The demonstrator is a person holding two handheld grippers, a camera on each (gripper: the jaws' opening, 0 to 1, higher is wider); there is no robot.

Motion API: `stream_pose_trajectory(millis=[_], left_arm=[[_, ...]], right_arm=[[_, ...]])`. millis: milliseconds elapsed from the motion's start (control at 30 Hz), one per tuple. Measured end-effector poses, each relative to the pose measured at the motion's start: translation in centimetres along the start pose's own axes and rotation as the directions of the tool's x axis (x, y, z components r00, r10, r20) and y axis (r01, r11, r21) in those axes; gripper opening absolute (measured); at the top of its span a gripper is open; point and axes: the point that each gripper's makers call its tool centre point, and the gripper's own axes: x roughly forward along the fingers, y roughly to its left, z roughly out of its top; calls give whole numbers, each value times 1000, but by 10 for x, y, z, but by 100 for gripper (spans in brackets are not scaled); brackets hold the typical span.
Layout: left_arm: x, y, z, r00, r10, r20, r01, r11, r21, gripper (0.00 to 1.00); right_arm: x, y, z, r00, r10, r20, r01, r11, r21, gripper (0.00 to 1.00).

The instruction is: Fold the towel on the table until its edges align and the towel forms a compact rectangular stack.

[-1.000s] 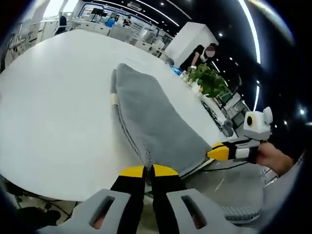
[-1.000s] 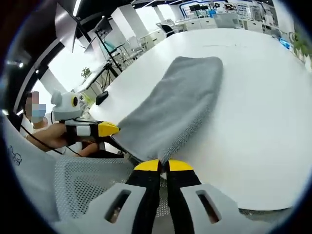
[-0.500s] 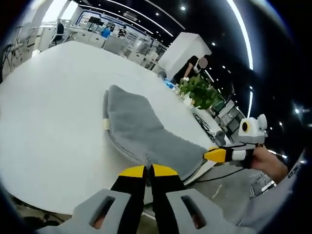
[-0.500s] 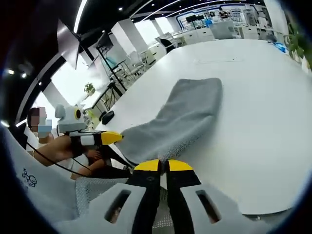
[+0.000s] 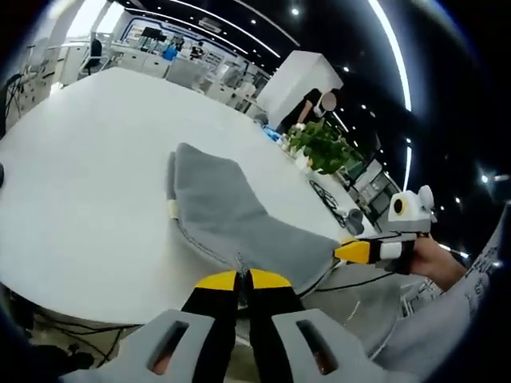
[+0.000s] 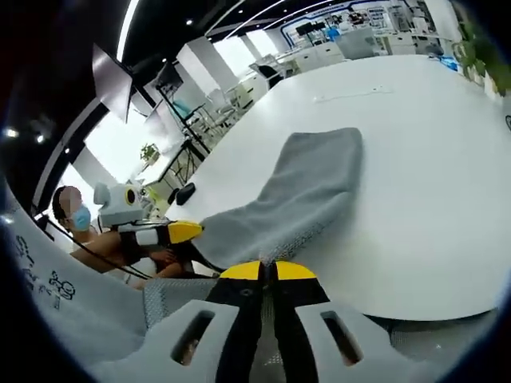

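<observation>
**Near corners lifted, fold not yet laid**

At the counter's near edge, the grey towel (image 5: 231,219) hangs stretched, far end resting on the white counter (image 5: 80,183). The left claw (image 5: 243,279) pinches one near corner; the right claw (image 6: 268,270) pinches the other. Risk, as I judge it: uneven carrying forward would skew the edges, and a thin pinch could slip. A potted plant (image 5: 323,148) stands beyond.

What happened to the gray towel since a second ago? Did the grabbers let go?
No. The left gripper and right gripper stayed shut on the gray towel's near corners and lifted that edge higher off the white table. The far end stayed lying flat.
</observation>
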Motion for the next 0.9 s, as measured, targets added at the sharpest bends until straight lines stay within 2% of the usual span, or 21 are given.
stream_pose_trajectory(millis=[33, 167, 233, 433, 700, 900], left_arm=[[1, 0, 4, 1000, -4, 7, 4, 1000, -2, 3], [6, -2, 22, 999, -18, 36, 16, 999, 34, 3], [10, -11, 37, 997, -32, 71, 30, 999, 24, 3], [19, -4, 72, 990, -41, 135, 38, 999, 27, 3], [38, 0, 105, 982, -49, 182, 45, 999, 23, 2], [56, 4, 126, 974, -47, 221, 49, 999, -1, 2]], right_arm=[[-1, -2, 2, 1000, -10, 2, 10, 1000, -23, 1], [-3, 0, 21, 999, 6, 43, -5, 1000, -9, 1], [-3, -1, 30, 998, 7, 60, -7, 1000, -8, 1], [-1, -3, 63, 992, 27, 123, -29, 1000, 10, 1], [11, -18, 104, 984, 33, 175, -40, 998, 38, 1], [21, -34, 126, 979, 32, 202, -47, 996, 70, 1]])
